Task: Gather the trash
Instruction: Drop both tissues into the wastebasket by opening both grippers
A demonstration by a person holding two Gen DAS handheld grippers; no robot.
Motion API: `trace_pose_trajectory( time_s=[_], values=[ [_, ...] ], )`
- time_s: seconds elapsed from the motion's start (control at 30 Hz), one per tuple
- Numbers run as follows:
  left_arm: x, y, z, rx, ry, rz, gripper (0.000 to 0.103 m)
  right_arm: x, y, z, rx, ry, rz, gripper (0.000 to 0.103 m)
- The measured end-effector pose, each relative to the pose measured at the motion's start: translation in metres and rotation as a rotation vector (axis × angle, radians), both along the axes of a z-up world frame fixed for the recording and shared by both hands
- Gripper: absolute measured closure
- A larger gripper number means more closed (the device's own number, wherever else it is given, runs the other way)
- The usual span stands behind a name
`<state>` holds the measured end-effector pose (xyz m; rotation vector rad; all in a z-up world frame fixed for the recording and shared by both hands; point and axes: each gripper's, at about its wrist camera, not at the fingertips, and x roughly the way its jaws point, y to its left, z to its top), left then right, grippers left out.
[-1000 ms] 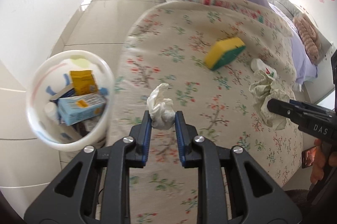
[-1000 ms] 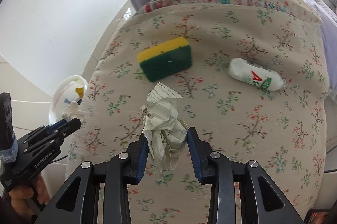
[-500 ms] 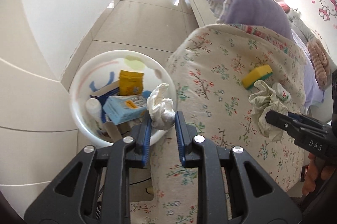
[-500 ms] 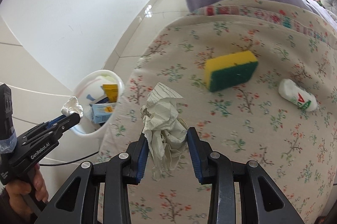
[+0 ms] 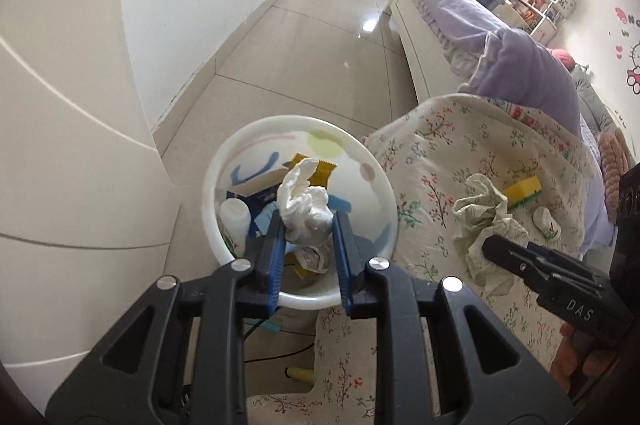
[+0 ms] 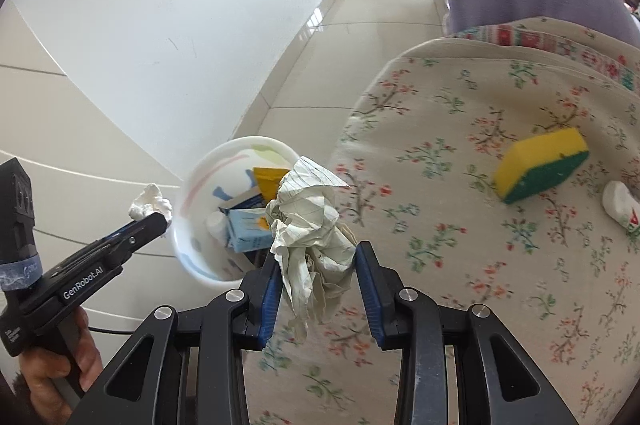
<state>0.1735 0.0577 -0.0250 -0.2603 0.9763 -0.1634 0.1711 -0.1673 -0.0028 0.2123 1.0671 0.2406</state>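
While left gripper (image 5: 307,239) clamps tissue wad (image 5: 304,203) over bin (image 5: 384,193), right gripper (image 6: 316,279) grips crumpled paper (image 6: 312,221) nr bed (image 6: 480,225) edge.

White tissue (image 5: 304,203) is seen over white bin (image 5: 384,185) w/ pastel blotches; blue carton (image 6: 246,227) & yellow packet (image 6: 267,178) inside. Beside bin, cream floral cloth (image 6: 460,185) is topped by yellow/green sponge (image 6: 540,165).
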Motion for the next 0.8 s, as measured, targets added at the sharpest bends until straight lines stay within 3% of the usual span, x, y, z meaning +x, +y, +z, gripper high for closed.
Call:
trace_pose_trajectory(
  time_s=[0.03,0.1,0.3,0.53,0.8],
  values=[
    [0.001,0.002,0.000,0.005,-0.006,0.006,0.072,0.002,0.004,-0.001,0.005,-0.002,0.005,0.066],
    [0.004,0.005,0.000,0.012,0.000,0.018,0.043,0.005,0.012,-0.003,0.015,-0.006,0.016,0.066],
    [0.004,0.019,0.001,0.030,0.015,0.081,0.022,0.012,0.027,-0.011,0.026,-0.005,0.029,0.066],
    [0.002,0.034,-0.003,0.132,0.054,0.140,0.015,0.026,0.036,-0.019,0.052,-0.009,0.031,0.066],
    [-0.004,0.049,-0.003,0.141,0.079,0.166,0.014,0.039,0.051,-0.026,0.091,-0.021,0.063,0.063]
  ],
)
